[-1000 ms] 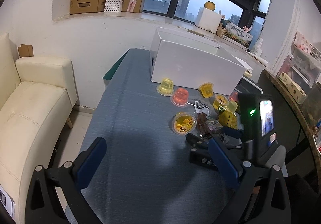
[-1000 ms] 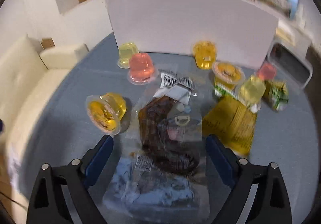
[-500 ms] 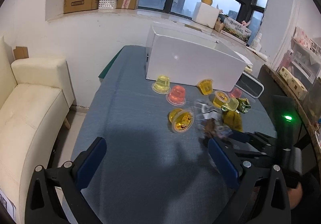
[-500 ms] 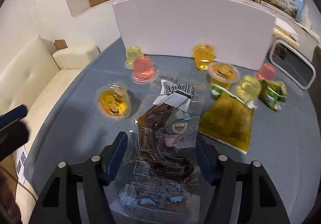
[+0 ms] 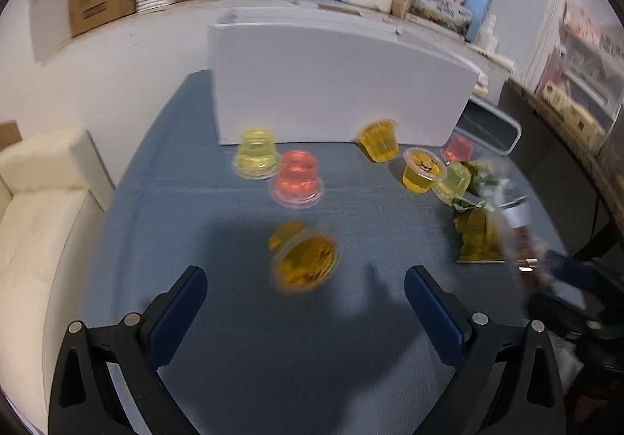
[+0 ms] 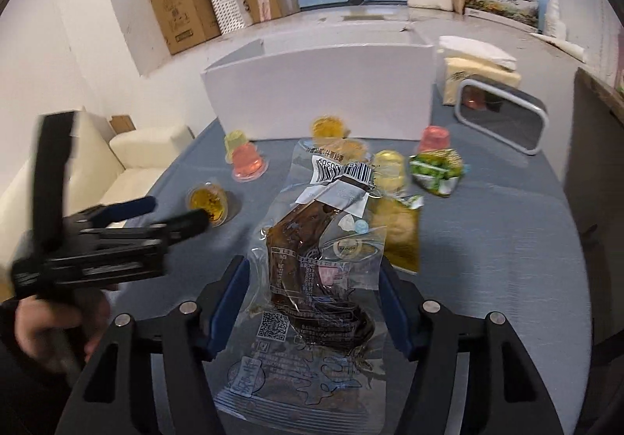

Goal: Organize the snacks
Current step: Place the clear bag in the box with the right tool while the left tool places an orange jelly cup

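While the right tool (image 6: 312, 302) clamps a clear packet (image 6: 312, 279) above the worktop (image 6: 487, 259), the left tool (image 5: 304, 302) hangs spread and empty. Beyond it a tipped yellow cup (image 5: 304, 259) lies, then a white box (image 5: 335, 88).

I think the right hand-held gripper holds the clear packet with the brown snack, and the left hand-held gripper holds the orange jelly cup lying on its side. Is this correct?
Not quite. The left hand-held gripper holds nothing: in the left wrist view its jaws stand open, apart from the tipped orange jelly cup on the table. The right hand-held gripper does hold the clear packet.
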